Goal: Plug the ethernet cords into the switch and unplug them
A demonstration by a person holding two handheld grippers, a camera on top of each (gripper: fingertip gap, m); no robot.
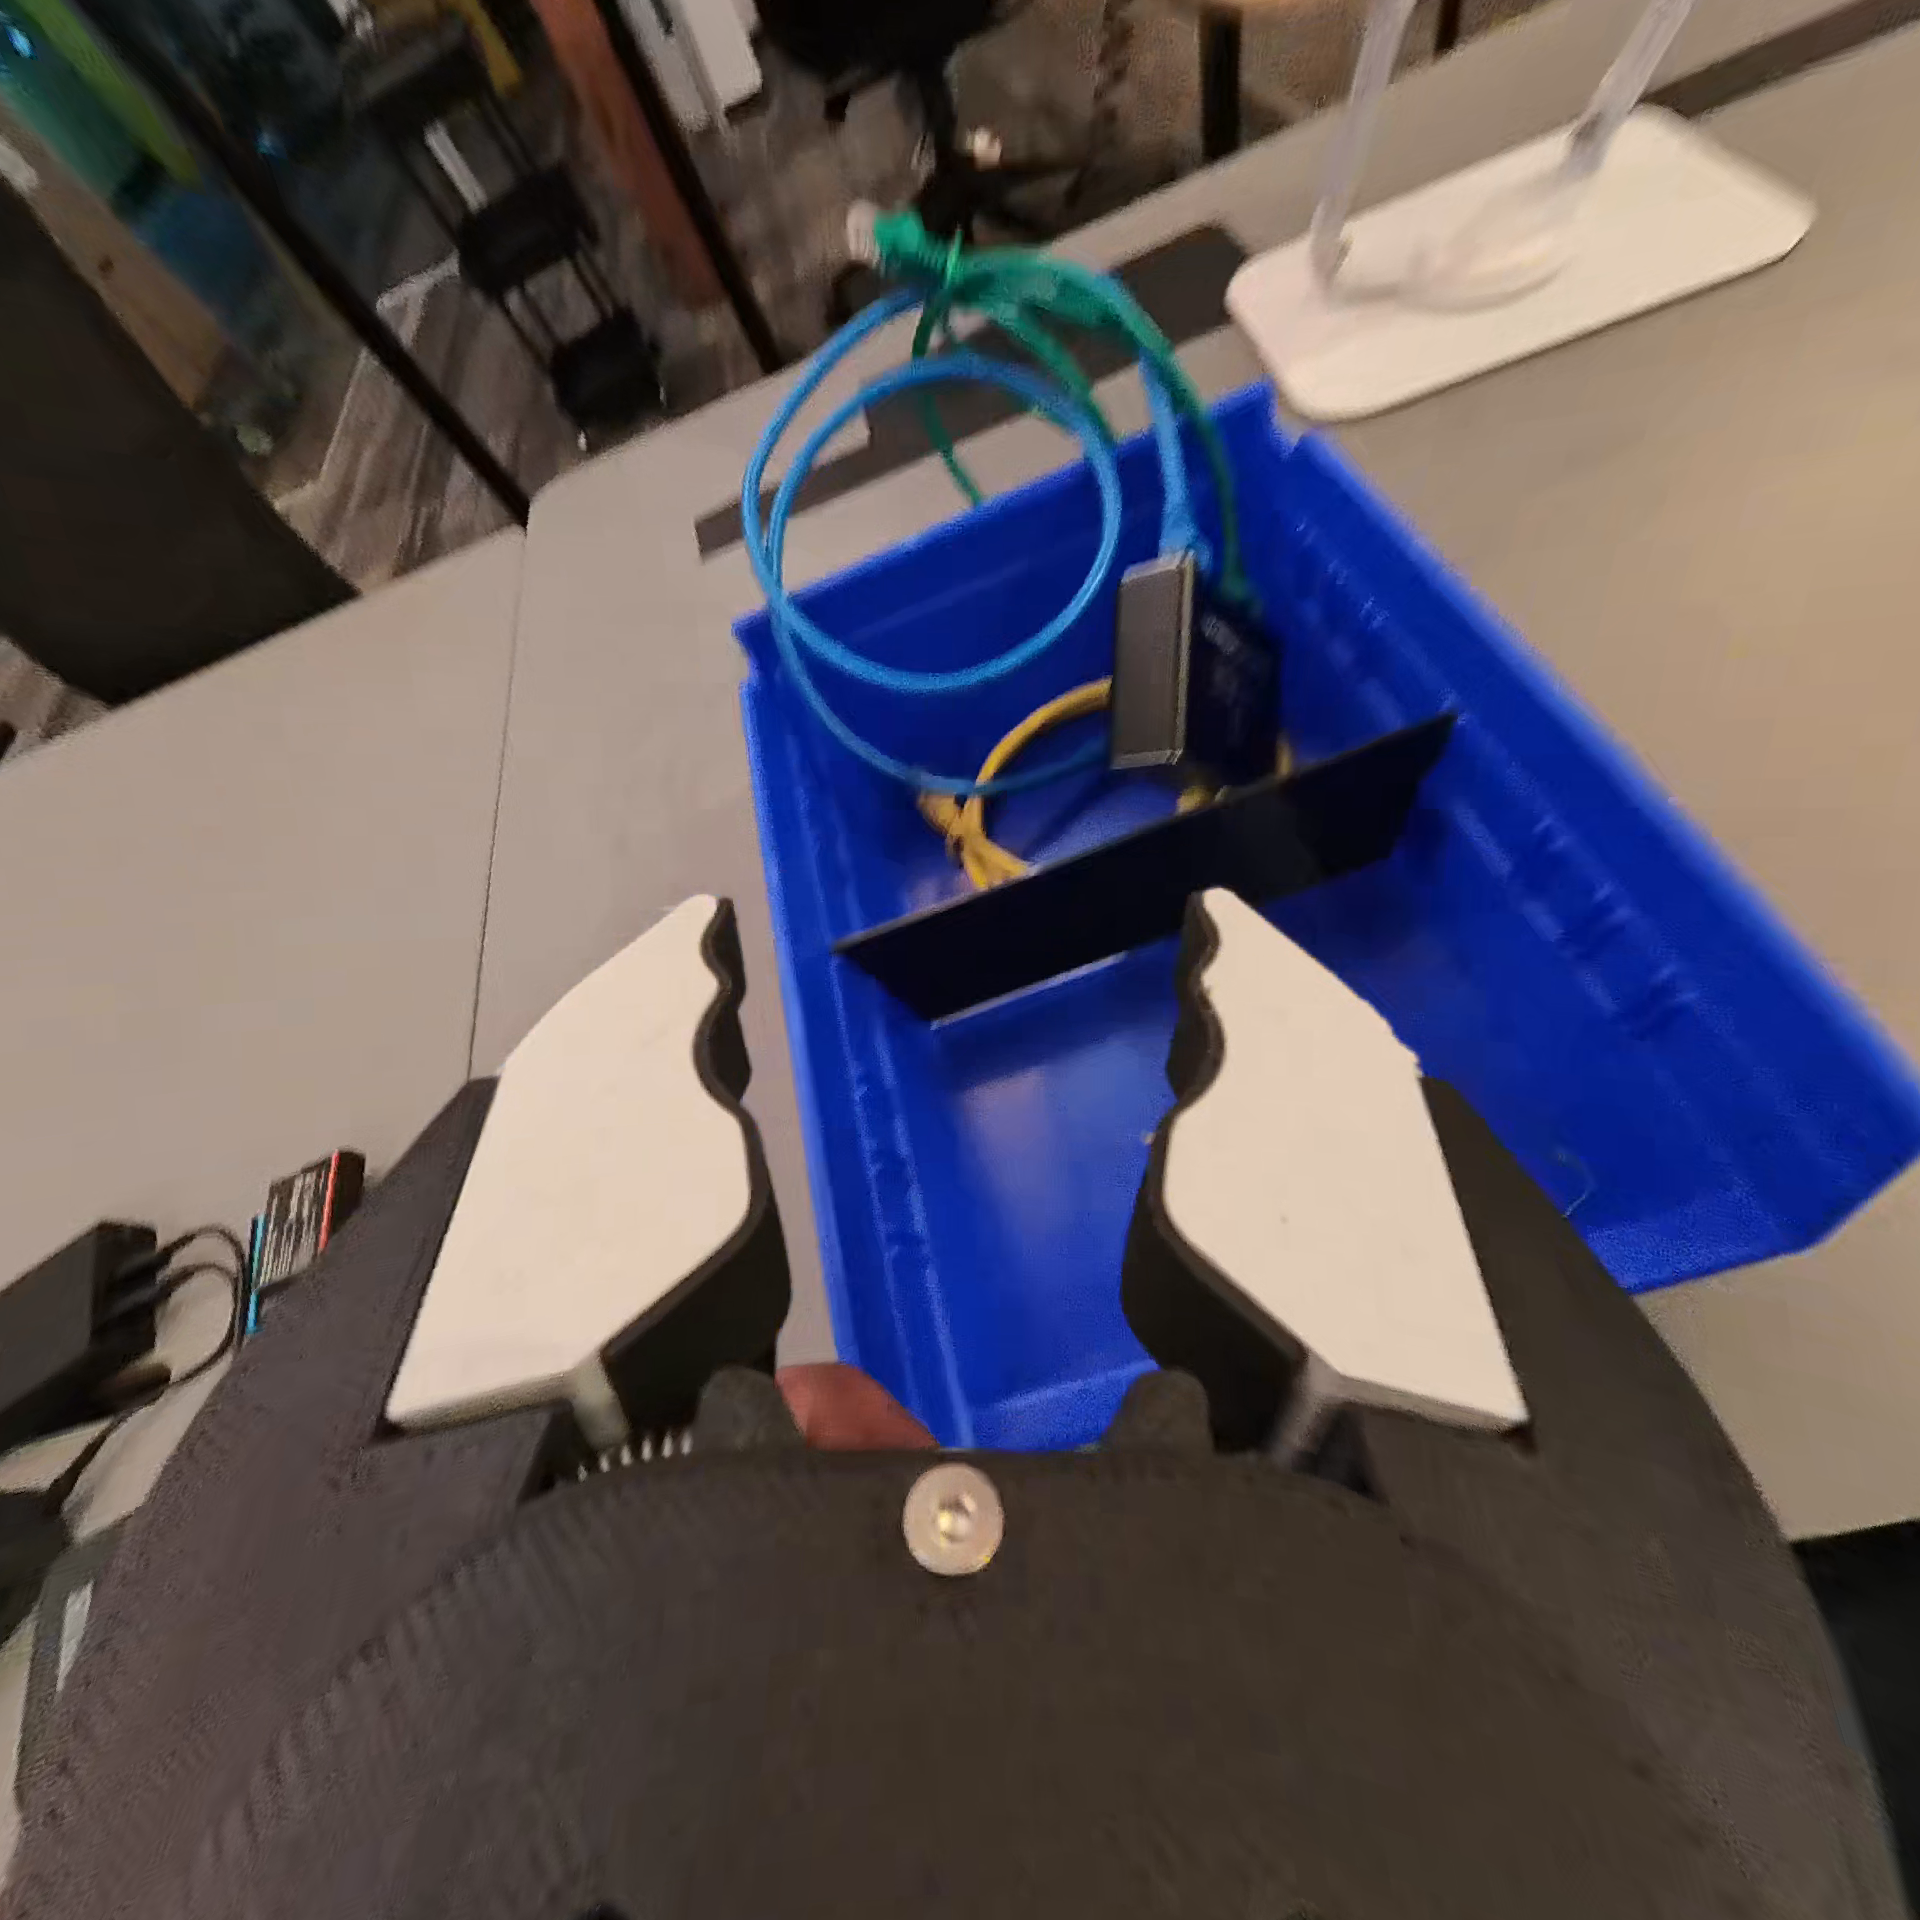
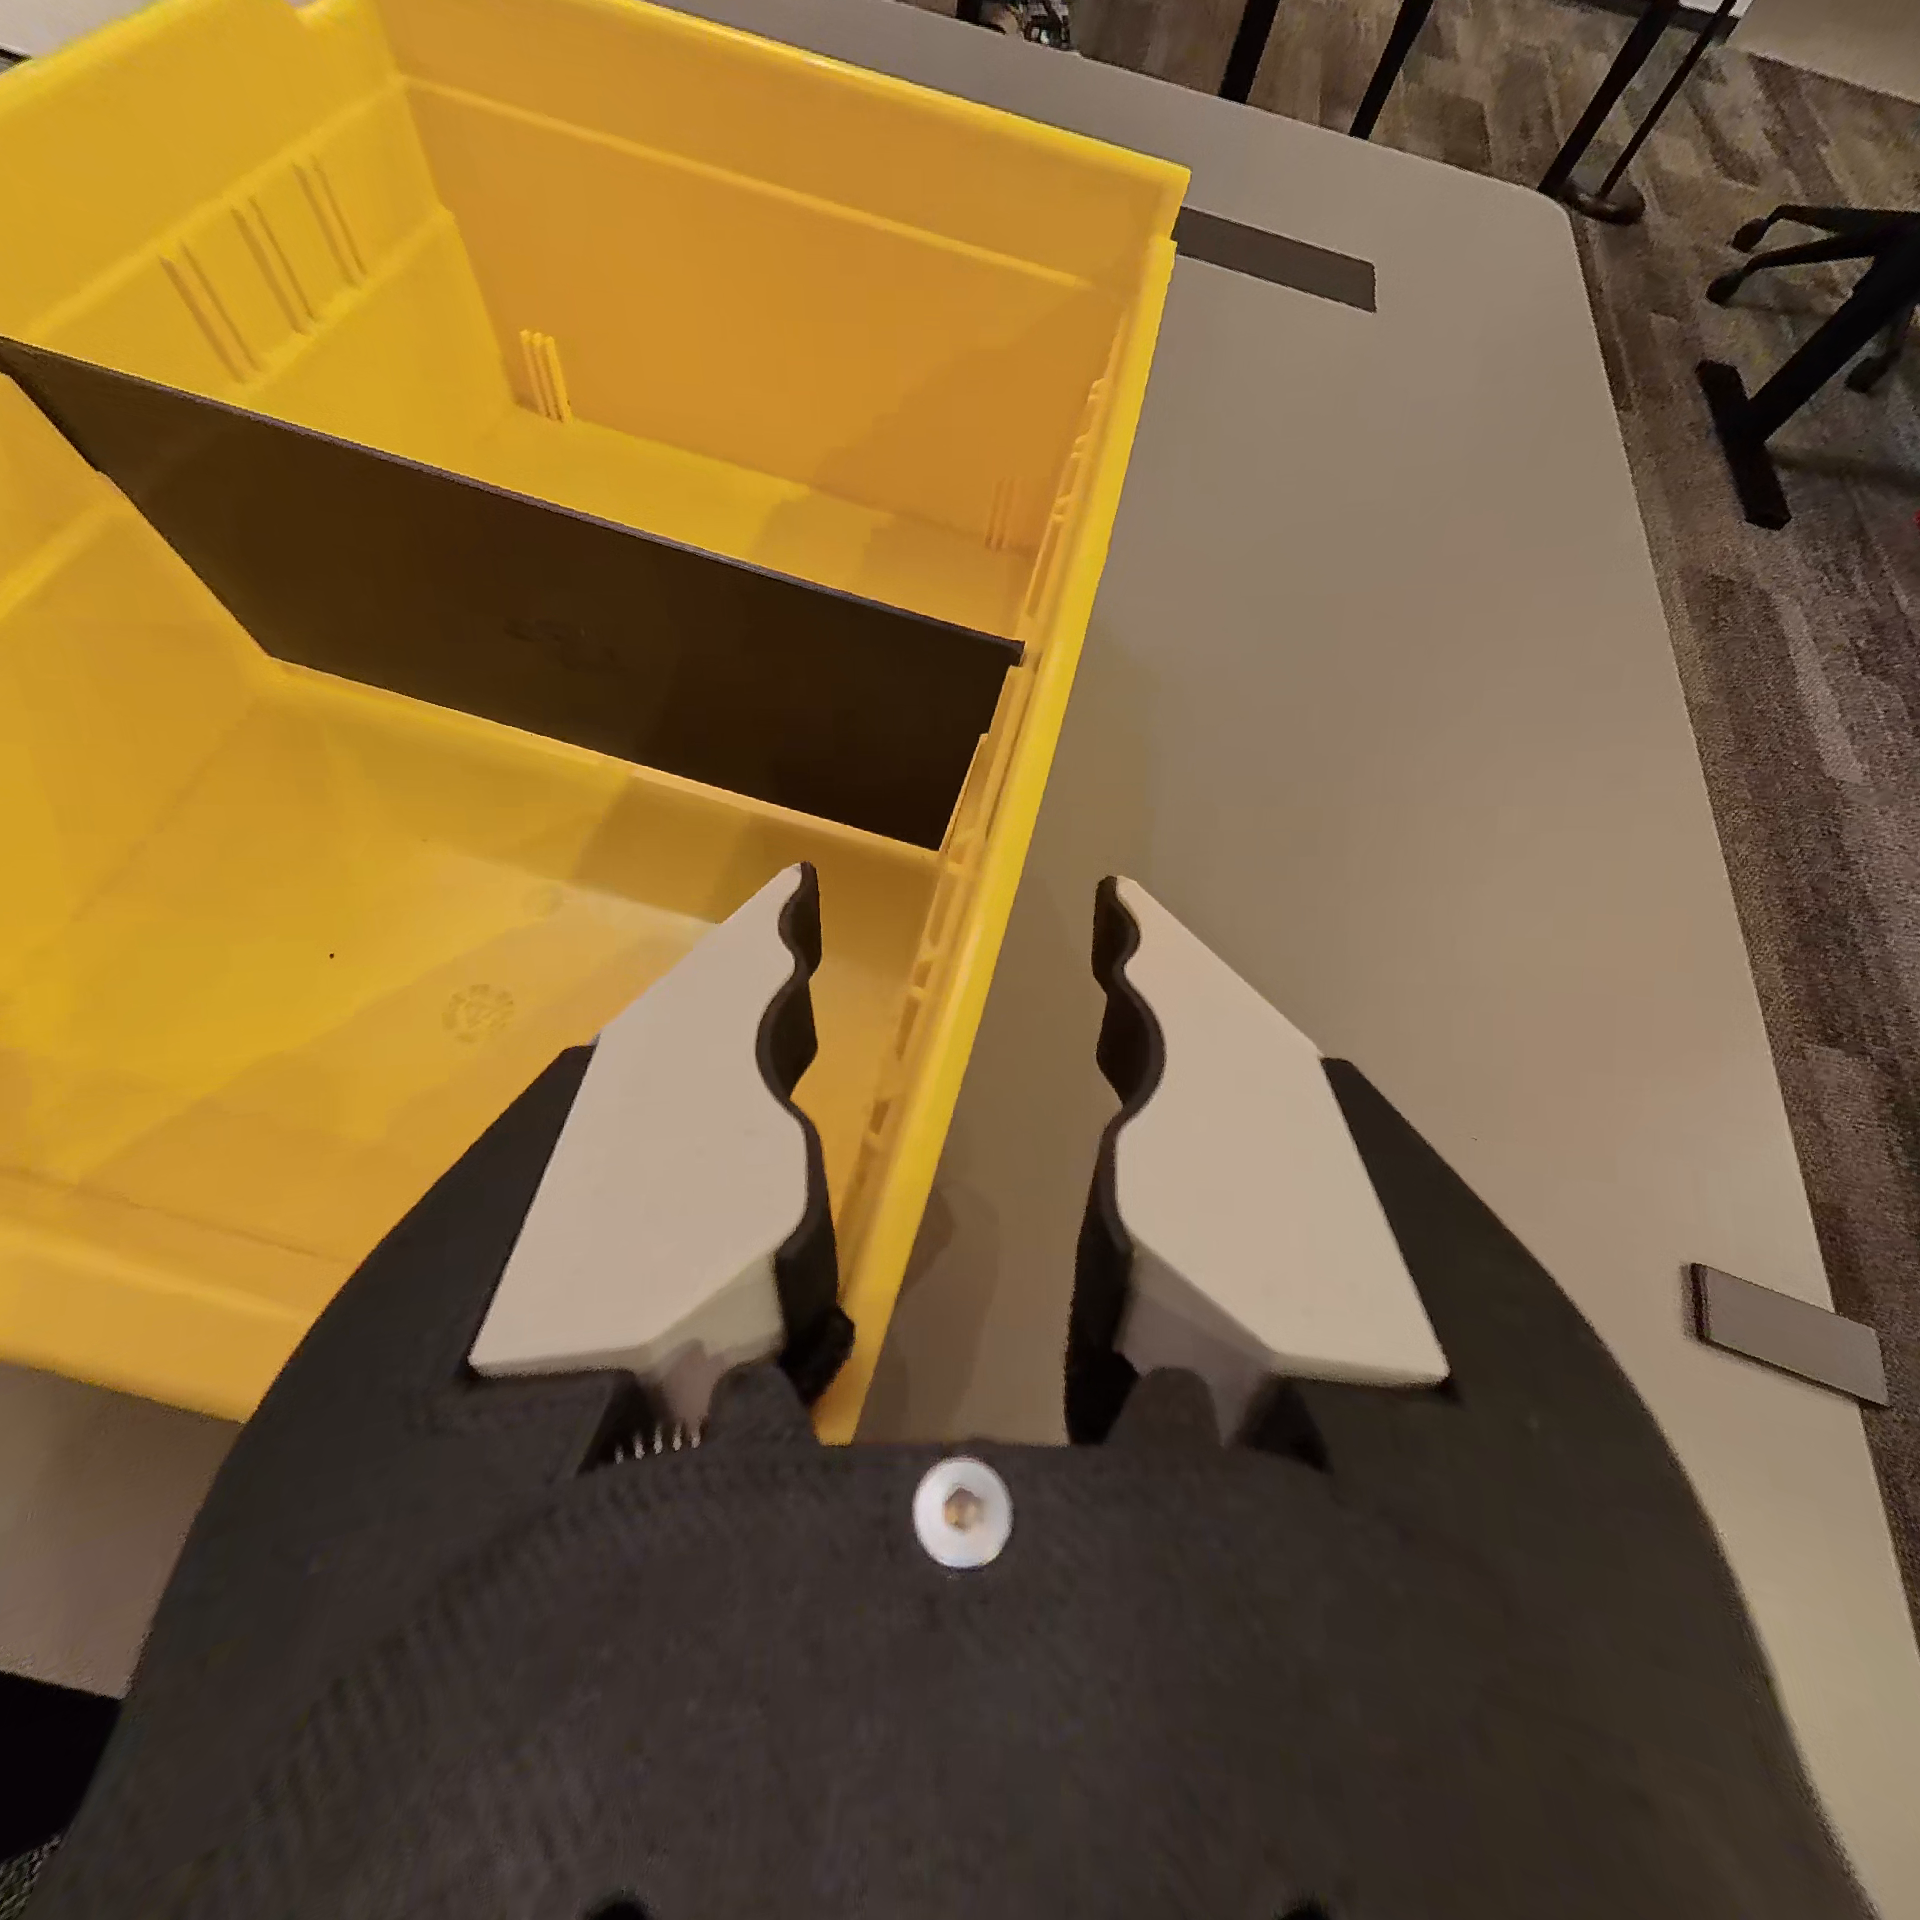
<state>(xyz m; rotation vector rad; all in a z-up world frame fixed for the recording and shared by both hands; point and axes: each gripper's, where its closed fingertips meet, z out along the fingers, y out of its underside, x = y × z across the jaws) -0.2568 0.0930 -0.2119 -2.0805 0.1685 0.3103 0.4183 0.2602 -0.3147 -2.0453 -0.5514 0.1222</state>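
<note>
Your left gripper [image 1: 961, 925] hangs with its jaws spread wide and nothing between them, above the near compartment of a blue bin [image 1: 1538, 935] that sits on the grey desk [image 1: 312, 883]. A black divider [image 1: 1143, 883] splits that bin crosswise. Beyond it, the switch [image 1: 1153, 665], a small grey box, stands on end in the far compartment, with a blue cord [image 1: 831, 582] looping up over the rim, a green cord [image 1: 1039, 281] arching above it, and a yellow cord [image 1: 997, 821] coiled on the bin floor. Whether any cord is seated in the switch is too blurred to tell. Your right gripper [image 2: 956, 894] is also open and empty, straddling the right wall of a yellow bin [image 2: 1039, 831] with its own dark divider [image 2: 582, 623].
</note>
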